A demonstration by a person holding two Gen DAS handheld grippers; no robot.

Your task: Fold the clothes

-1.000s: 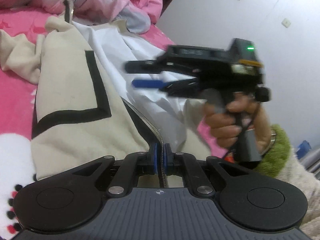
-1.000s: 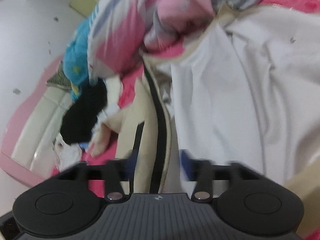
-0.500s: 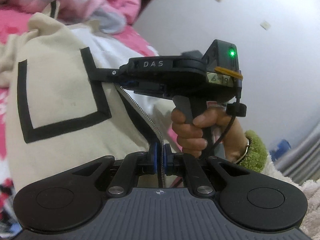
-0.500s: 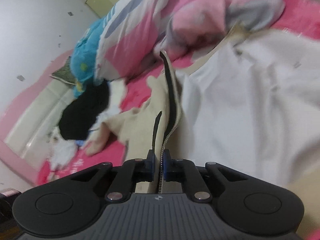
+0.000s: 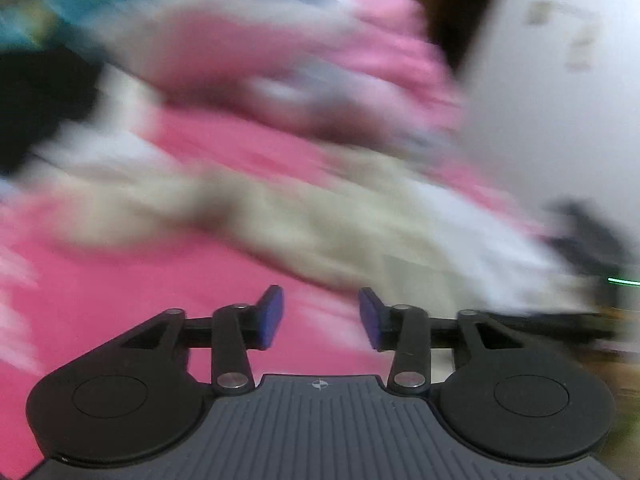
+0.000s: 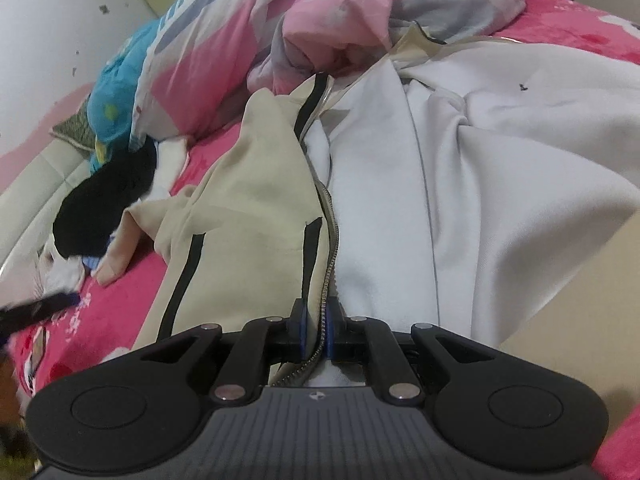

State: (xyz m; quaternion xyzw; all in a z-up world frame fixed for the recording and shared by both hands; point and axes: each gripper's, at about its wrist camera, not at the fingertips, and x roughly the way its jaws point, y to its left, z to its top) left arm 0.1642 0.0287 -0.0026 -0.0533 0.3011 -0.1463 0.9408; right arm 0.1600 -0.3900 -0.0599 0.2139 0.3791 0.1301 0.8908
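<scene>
A beige jacket (image 6: 256, 184) with black trim, a zip and white lining (image 6: 460, 184) lies on the pink bed (image 6: 104, 312). My right gripper (image 6: 316, 330) is shut on the jacket's zipper edge (image 6: 326, 284). My left gripper (image 5: 320, 316) is open and empty above the pink sheet (image 5: 120, 288); its view is heavily blurred, with the jacket (image 5: 320, 216) ahead of it as a beige smear. The left gripper's fingertip (image 6: 36, 306) shows at the left edge of the right wrist view.
A rumpled pink and grey quilt (image 6: 360, 12) lies beyond the jacket. A blue cloth (image 6: 120, 68) and a black garment (image 6: 100, 200) lie at the left by a padded headboard (image 6: 32, 184). A white wall (image 5: 560, 100) stands on the right.
My left gripper has let go of the zipper edge, opened and swung away to the left. My right gripper stays shut on the zipper edge, and the jacket has dropped lower onto the bed.
</scene>
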